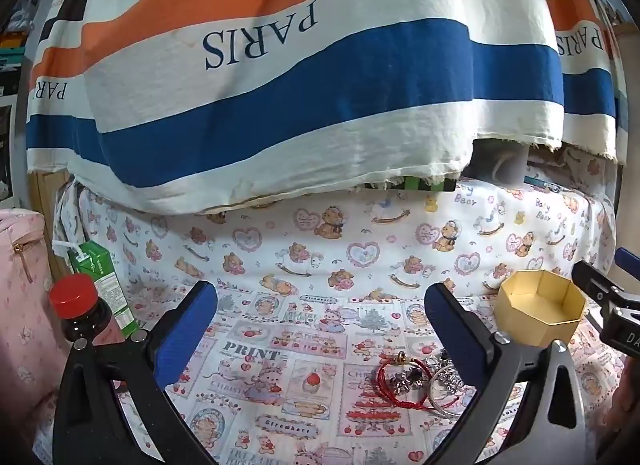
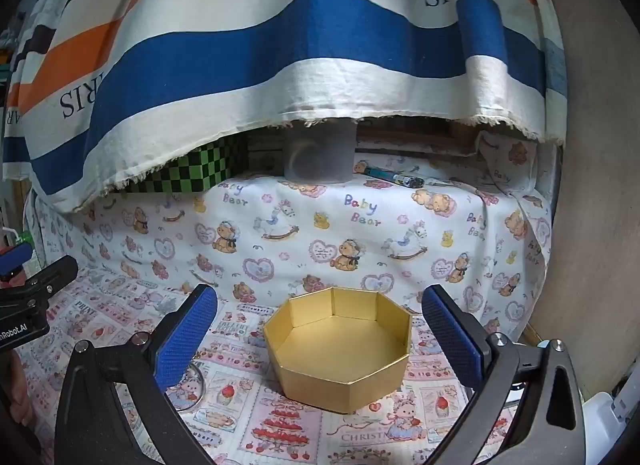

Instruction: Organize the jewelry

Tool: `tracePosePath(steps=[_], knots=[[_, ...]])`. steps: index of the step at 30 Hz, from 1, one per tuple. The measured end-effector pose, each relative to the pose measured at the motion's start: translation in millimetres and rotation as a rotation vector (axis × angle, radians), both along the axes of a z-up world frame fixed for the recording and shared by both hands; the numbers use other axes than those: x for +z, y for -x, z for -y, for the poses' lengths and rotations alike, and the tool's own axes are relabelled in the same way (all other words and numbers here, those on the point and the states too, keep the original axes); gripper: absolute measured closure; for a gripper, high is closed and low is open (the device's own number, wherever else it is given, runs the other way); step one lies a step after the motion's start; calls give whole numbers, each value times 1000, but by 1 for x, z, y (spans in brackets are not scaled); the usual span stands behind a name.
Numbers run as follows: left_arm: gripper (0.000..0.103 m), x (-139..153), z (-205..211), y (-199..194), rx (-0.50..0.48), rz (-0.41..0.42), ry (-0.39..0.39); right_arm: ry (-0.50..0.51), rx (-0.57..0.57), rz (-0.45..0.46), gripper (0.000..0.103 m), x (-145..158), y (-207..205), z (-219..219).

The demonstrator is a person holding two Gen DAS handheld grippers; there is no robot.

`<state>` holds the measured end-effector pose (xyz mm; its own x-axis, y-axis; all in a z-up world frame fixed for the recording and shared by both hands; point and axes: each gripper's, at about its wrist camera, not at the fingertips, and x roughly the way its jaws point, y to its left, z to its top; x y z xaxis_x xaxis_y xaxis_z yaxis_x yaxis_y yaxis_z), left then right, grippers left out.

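A tangle of jewelry [image 1: 420,383], red cord bracelet and silver bangles, lies near the empty gold octagonal box [image 2: 340,349]. Both the left gripper [image 1: 320,329] and right gripper [image 2: 320,333] gape wide, holding nothing. The striped cloth [image 1: 280,65] behind reads "PARIS".

The left gripper [image 1: 320,329] has black, ribbed plastic arms that fork toward two flat blue pads with a fine woven grain; round silver screws sit at the arm joints, lower left and lower right of its frame. The right gripper [image 2: 320,333] is built alike: black arms, textured blue pads, silver screw heads. At the left edge of that view, a black block carries white lettering ending "nRobot.AI"
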<state>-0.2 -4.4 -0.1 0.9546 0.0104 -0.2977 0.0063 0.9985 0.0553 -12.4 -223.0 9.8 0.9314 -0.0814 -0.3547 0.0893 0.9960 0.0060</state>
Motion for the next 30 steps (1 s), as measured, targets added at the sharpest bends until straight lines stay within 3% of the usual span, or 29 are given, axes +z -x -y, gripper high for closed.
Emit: tracePosePath(steps=[2, 4, 8, 30], knots=[[0, 0, 9, 2, -5, 8, -8, 5, 8, -3, 0, 0, -3, -3], [0, 1, 0, 0, -27, -10, 44, -17, 14, 7, 0, 1, -3, 0], [0, 1, -3, -1, -29, -7, 64, -29, 34, 15, 0, 1, 3, 0], [0, 1, -10, 2, -13, 3, 66, -43, 29, -45, 0, -6, -4, 5]])
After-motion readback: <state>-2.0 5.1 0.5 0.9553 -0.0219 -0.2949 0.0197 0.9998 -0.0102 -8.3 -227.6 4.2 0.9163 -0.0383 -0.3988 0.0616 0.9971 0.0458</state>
